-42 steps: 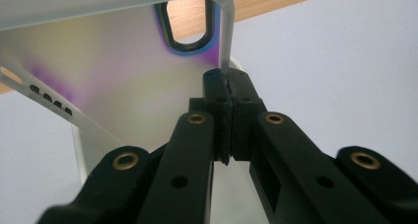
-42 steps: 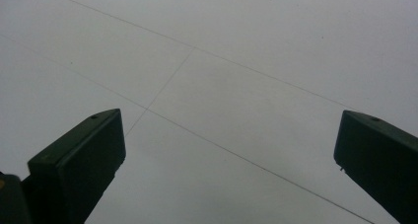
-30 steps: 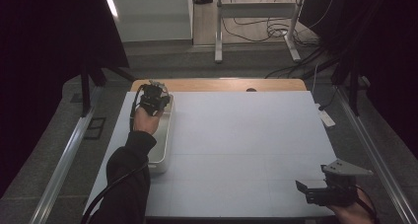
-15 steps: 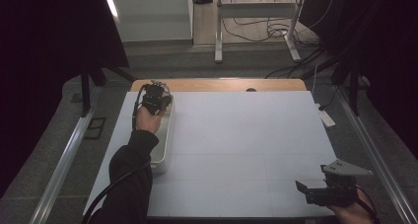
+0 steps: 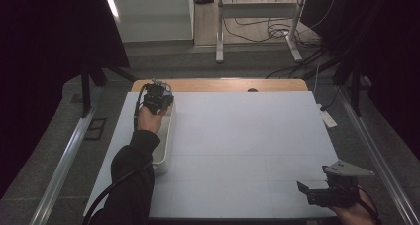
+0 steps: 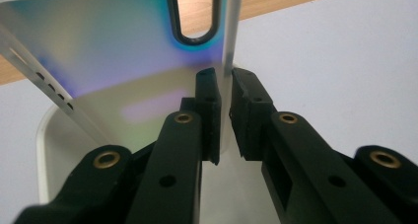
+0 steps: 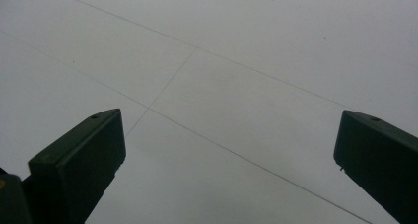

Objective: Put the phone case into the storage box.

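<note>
A long white tray (image 5: 165, 146) lies along the left side of the white table (image 5: 247, 136). My left gripper (image 5: 157, 99) is over the tray's far end. In the left gripper view the left gripper (image 6: 224, 81) is shut on the tray's thin end wall (image 6: 123, 41), just below an oval handle hole (image 6: 193, 12). The wall runs edge-on between the two jaws. My right gripper (image 5: 323, 192) hovers low at the table's near right corner. In the right gripper view it (image 7: 229, 130) stands wide open with bare table between its jaws.
A wooden strip (image 5: 223, 84) borders the table's far edge. A small white device (image 5: 327, 118) lies off the table's right side. Metal rails (image 5: 64, 165) run along both sides, and cables (image 5: 257, 29) lie on the floor beyond.
The left gripper has edged very slightly right at the tray's far end. The right gripper has stayed where it was.
</note>
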### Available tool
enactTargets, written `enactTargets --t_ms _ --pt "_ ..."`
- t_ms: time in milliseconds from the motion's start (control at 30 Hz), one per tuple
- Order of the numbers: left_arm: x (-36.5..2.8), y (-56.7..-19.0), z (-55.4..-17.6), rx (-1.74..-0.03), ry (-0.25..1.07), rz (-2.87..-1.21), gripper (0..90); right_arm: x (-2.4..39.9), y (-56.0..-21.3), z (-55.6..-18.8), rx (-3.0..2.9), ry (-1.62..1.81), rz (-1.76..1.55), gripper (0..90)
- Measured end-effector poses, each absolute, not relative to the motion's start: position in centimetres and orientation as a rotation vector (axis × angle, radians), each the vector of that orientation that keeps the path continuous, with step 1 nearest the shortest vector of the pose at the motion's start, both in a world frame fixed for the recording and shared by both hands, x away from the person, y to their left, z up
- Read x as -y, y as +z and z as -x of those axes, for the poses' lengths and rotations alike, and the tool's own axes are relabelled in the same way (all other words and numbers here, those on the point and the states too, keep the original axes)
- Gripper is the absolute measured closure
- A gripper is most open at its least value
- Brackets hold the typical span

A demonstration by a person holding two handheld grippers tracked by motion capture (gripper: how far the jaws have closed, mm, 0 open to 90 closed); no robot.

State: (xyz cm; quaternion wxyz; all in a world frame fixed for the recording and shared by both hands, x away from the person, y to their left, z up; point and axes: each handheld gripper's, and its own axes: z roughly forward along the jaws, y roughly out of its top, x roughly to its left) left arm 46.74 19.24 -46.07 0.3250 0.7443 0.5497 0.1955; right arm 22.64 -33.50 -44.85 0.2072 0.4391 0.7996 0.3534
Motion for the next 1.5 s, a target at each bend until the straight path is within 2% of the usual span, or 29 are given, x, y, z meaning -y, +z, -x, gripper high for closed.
enactTargets --t_ms 533,1500 --pt "-19.4 -45.7 -46.5 -1.432 0.509 -1.942 75.1 33.5 -44.8 -22.7 -2.225 0.985 -1.224 0.0" --pt "-20.6 -44.5 -44.7 -1.367 0.477 -1.932 43.1 33.6 -44.8 -22.7 -2.223 0.987 -1.231 0.0"
